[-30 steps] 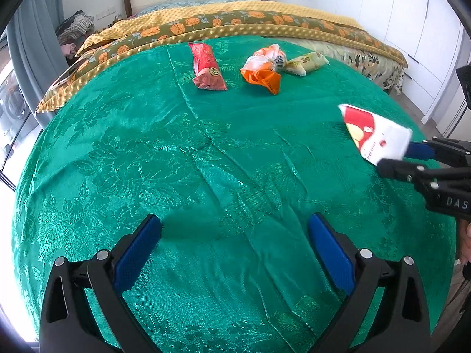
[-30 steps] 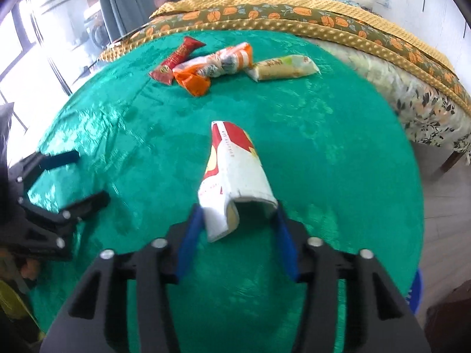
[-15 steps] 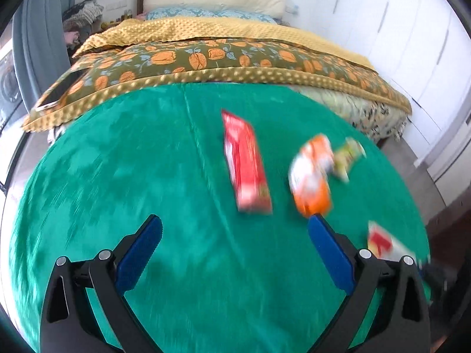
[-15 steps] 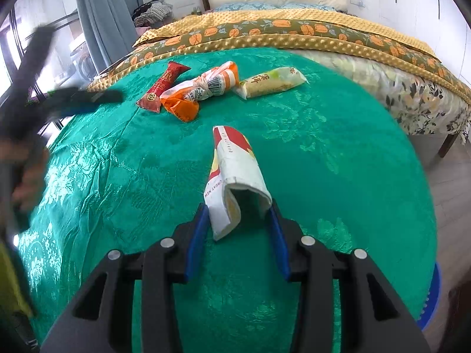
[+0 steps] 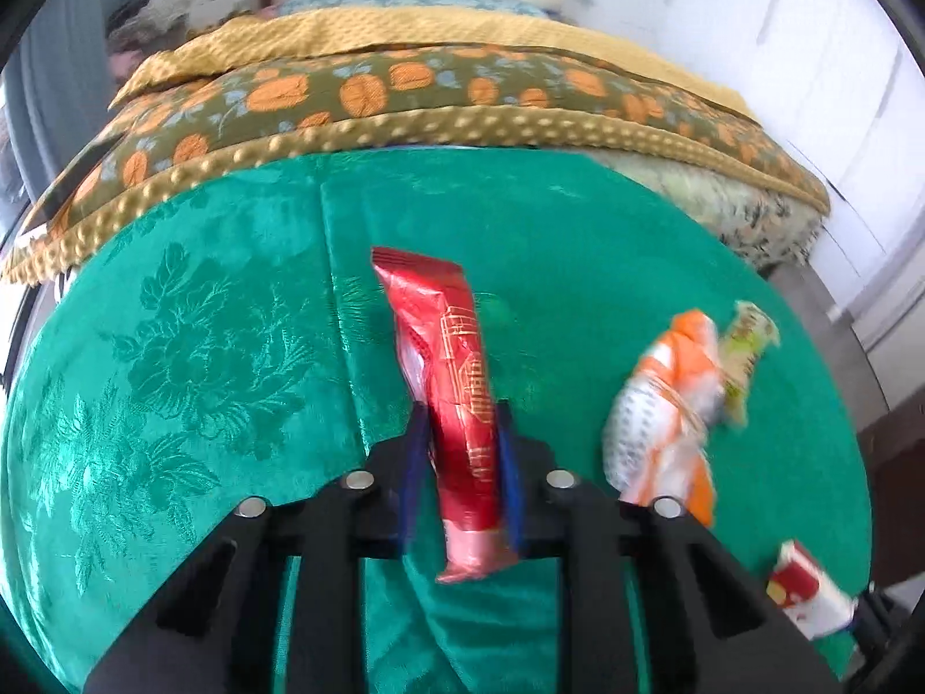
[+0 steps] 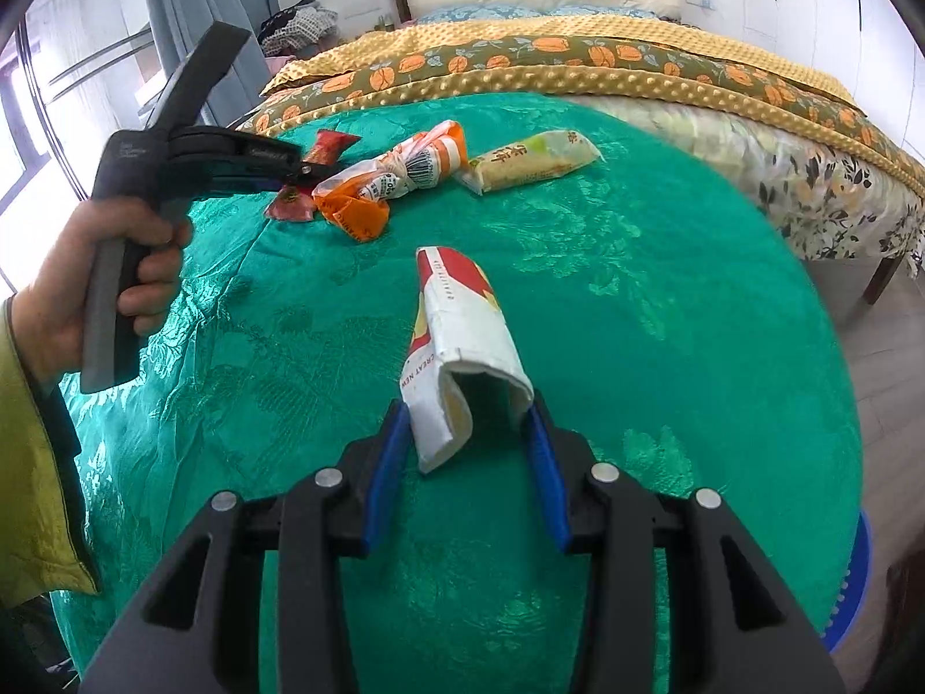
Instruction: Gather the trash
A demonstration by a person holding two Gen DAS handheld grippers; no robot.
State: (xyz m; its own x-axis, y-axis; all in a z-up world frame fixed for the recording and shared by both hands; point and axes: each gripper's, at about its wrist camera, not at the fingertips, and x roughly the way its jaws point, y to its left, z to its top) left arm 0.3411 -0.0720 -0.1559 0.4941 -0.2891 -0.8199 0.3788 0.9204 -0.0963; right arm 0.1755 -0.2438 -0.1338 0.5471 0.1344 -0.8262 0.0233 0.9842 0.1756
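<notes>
My left gripper [image 5: 459,428] is shut on a long red snack wrapper [image 5: 448,370] on the round green table; in the right wrist view that gripper [image 6: 300,172] shows at the far left with the red wrapper [image 6: 329,146]. My right gripper [image 6: 465,422] is shut on a folded red-and-white carton [image 6: 457,324] held over the table; the carton also shows in the left wrist view [image 5: 809,595]. An orange-and-white wrapper [image 6: 393,179] and a pale yellow packet [image 6: 535,161] lie at the table's far side.
The green tablecloth [image 6: 665,289] covers the round table. A bed with an orange-patterned quilt [image 6: 578,63] stands just behind it. A blue bin rim [image 6: 850,590] shows below the table's right edge. White wardrobes [image 5: 809,58] stand at right.
My left gripper has moved forward across the table to the red wrapper and shut on it. My right gripper still holds the carton, almost unmoved.
</notes>
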